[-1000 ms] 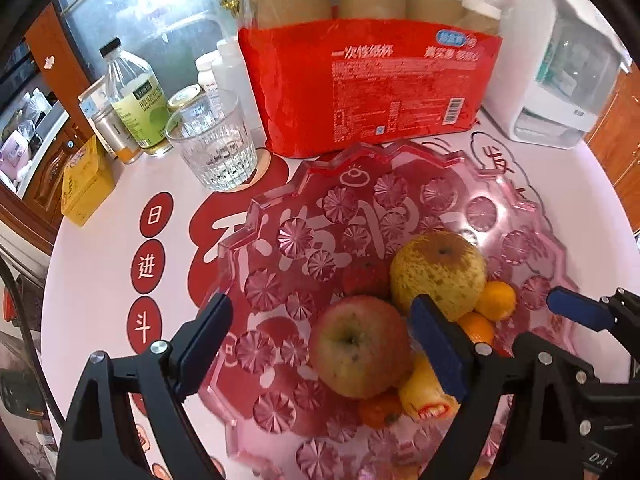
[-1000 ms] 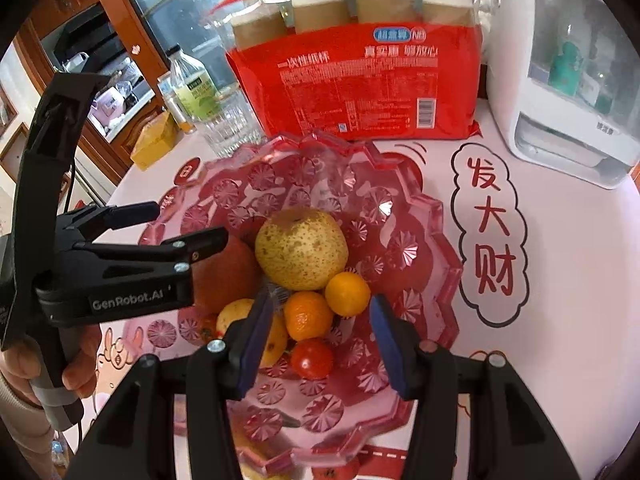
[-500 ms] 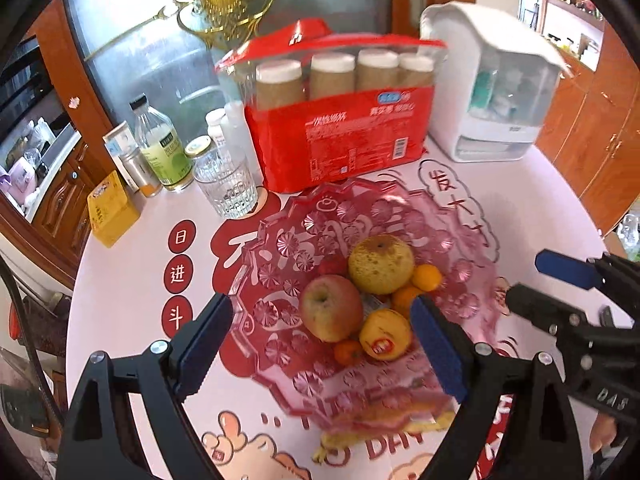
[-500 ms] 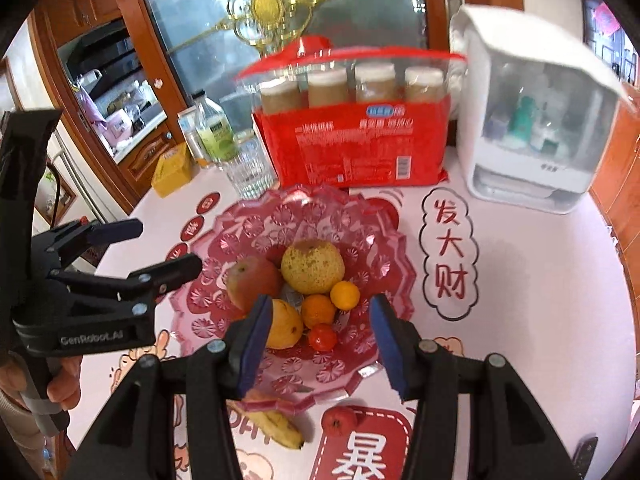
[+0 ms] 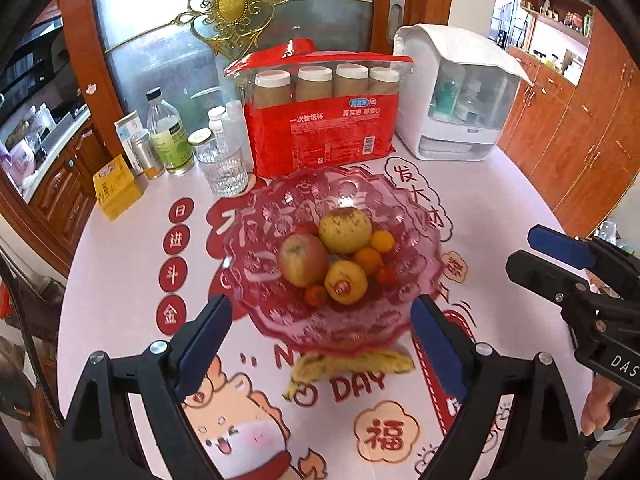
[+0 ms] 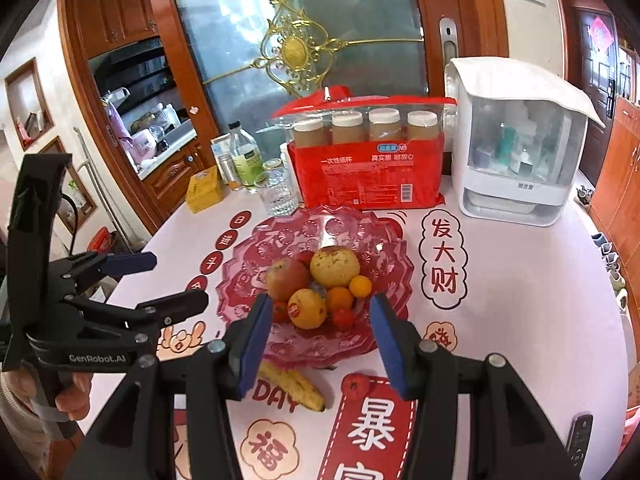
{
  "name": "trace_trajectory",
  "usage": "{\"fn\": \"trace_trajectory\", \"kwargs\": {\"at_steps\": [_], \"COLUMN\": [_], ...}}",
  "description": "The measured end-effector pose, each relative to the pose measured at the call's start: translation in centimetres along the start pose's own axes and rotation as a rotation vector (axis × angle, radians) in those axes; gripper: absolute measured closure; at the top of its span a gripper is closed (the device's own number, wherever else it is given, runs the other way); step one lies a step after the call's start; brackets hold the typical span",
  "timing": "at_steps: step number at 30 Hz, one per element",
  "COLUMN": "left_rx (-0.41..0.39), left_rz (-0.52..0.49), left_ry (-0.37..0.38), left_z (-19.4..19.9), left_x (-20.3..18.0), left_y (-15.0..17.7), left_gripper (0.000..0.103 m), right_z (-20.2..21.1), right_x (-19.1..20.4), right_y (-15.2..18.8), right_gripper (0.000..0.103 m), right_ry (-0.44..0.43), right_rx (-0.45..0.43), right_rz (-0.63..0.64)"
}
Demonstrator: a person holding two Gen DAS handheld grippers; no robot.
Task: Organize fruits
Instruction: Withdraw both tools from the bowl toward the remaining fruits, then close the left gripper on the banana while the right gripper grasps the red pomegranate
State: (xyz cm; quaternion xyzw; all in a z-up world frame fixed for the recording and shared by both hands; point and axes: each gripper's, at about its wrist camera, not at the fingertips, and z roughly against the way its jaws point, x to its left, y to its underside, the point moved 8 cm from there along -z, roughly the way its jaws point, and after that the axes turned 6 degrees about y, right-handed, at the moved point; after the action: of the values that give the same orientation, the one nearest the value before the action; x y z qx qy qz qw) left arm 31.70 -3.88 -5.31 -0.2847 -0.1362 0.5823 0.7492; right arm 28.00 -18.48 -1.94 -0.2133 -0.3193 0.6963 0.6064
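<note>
Both tongs [image 5: 320,332] [image 6: 316,340] wide, above bowl [image 5: 416,300] rim.

Both tongs are matte black frames with silver screw heads at the joints and blue pads lining the fingers. The left tongs [image 5: 320,332] carry white "GenRobot.AI" lettering; the right tongs [image 6: 318,330] show "DAS". Bare skin of a hand [image 6: 70,394] shows on the left handle.

"GenRobot.AI" on left claw [image 6: 168,284]
</note>
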Motion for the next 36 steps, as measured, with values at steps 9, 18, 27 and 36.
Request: {"fn": "trace_trajectory", "kwargs": {"at_steps": [9,18,27,36], "left_rx": [-0.01,-0.021,-0.01,0.018], "left_rz": [-0.028,-0.083,-0.157,-0.276], "left_ry": [0.015,0.017,0.039,0.063], "left_z": [1.0,0.3,-2.4,-5.2], "left_x": [-1.6,-2.6,-3.3,-2.6], "left_y": [3.3,6.0,8.4,10.0], "left_gripper": [0.013,0.013,0.013,0.013], "right_z": [1.3,1.5,0.0,-1.6], "right_x": [0.5,0.5,-0.8,-2.8], "right_y": [3.1,5.1,7.3,9.4], "right_gripper": [0.052,0.052,0.052,0.052], "right_ry": [-0.014,0.009,0.03,0.059], "right_rx": [-0.009,-0.027,0.008,0.053], "right_rz": [0.0,0.011,-0.014,-0.048]}}
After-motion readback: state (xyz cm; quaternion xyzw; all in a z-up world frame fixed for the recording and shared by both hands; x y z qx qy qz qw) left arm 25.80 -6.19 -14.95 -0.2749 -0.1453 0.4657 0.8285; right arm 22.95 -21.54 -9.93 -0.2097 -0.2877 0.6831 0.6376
